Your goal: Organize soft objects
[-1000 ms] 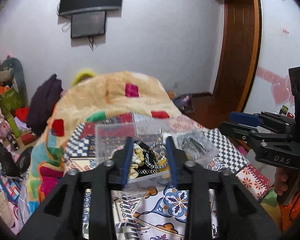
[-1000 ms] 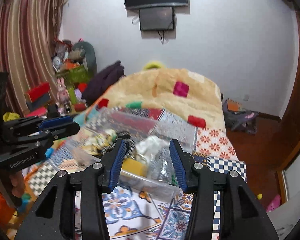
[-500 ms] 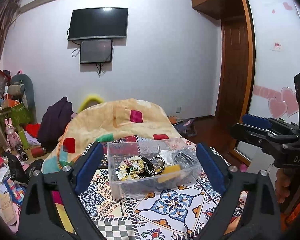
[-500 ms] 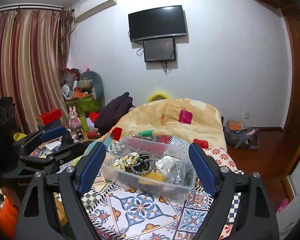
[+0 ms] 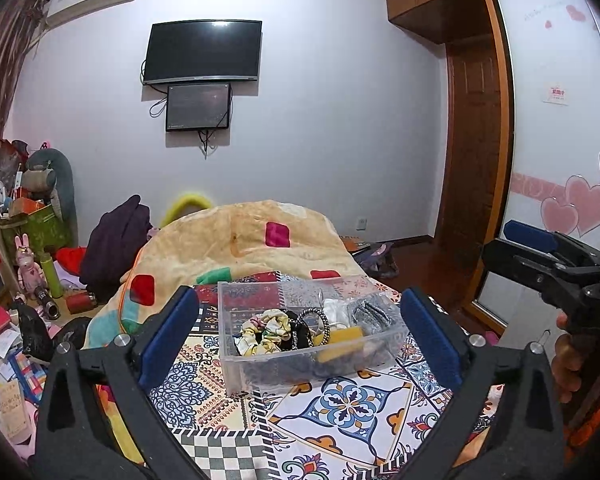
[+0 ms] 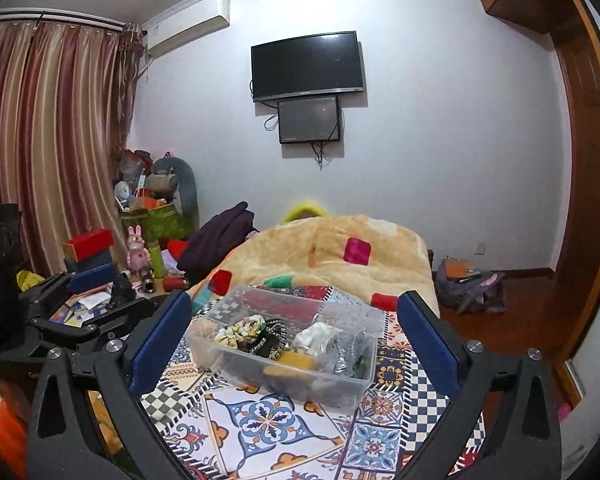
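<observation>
A clear plastic box (image 5: 260, 376) sits on the patterned bedspread (image 5: 340, 408). It holds several soft hair ties: a floral scrunchie (image 5: 262, 330), a black-and-white one (image 5: 314, 320), a white one (image 5: 336, 310), a grey one (image 5: 370, 314) and a yellow piece (image 5: 342, 338). My left gripper (image 5: 298, 340) is open and empty, its jaws wide on either side of the box, held back from it. My right gripper (image 6: 294, 342) is open and empty too, facing the same box (image 6: 236, 364) with the scrunchie (image 6: 240, 328) inside. The right gripper also shows in the left wrist view (image 5: 540, 248).
A folded beige blanket (image 5: 240, 248) lies behind the box. A cluttered side table with toys and boxes (image 6: 100, 280) stands left of the bed. A bag (image 6: 468, 284) lies on the floor at right. Wardrobe and door (image 5: 476, 180) at right.
Both grippers opened wide from nearly shut and pulled back and up from the box. The box now looks smaller and sits lower in both views.
</observation>
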Tool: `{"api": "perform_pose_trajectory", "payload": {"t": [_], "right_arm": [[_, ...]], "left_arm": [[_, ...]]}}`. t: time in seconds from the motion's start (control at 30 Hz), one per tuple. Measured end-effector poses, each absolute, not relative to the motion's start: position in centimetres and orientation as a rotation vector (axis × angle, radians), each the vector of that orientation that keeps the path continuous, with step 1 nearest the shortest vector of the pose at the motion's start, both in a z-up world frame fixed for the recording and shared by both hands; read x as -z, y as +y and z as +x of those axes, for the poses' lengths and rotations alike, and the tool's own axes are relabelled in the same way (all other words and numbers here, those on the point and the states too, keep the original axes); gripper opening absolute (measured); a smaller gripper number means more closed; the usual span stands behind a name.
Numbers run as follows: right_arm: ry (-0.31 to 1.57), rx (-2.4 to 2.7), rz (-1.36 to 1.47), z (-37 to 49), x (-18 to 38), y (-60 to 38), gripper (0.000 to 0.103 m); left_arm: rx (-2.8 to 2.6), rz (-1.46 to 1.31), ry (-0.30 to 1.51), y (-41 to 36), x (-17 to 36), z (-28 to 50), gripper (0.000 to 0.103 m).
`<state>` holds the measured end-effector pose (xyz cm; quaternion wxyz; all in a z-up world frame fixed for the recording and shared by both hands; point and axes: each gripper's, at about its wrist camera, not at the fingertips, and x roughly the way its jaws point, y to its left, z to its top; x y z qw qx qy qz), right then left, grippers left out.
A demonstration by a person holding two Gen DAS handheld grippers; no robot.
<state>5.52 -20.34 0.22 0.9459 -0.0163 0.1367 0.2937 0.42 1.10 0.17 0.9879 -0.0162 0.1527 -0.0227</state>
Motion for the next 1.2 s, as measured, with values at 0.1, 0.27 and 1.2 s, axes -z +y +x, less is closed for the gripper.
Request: {"api": "perform_pose_trajectory", "payload": {"t": [0.1,0.27,1.2], "right_arm": [[0.279,-0.600,-0.038,5.47,-0.13,-20.24,0.102],[0.279,-0.603,-0.042,5.33,-0.07,-20.11,0.102],[0.288,-0.611,-0.026,5.15,-0.31,-20.15,0.102]], "left_arm": [[0.044,-0.035,0.304,1.10,-0.24,0.43,0.102],[0.042,-0.034,0.301,0.99,-0.19,0.33,0.102],[0.039,-0.021,0.282,0.52,-0.46,-0.11,0.103]]}}
